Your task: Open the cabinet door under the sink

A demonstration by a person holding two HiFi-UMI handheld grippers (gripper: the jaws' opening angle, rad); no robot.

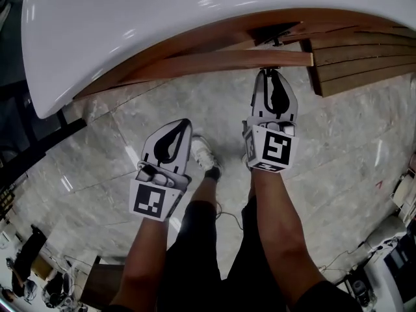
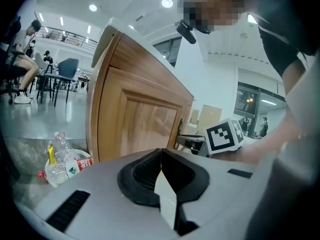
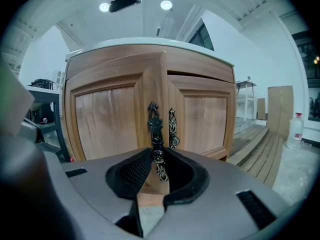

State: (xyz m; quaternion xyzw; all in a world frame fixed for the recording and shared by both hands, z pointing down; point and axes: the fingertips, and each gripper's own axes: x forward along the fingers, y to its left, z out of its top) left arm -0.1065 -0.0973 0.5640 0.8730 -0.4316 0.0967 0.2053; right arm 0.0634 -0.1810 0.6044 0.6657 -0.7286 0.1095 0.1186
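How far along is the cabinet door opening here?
Done: the right gripper is shut on the handle of the left door. In hand: that door looks slightly ajar, proud of the right door. Remaining: swinging it wide. The left gripper is shut, empty.

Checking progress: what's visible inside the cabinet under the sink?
Nothing inside shows; the wooden doors cover it. Only their fronts show, right gripper clamped on the left handle.
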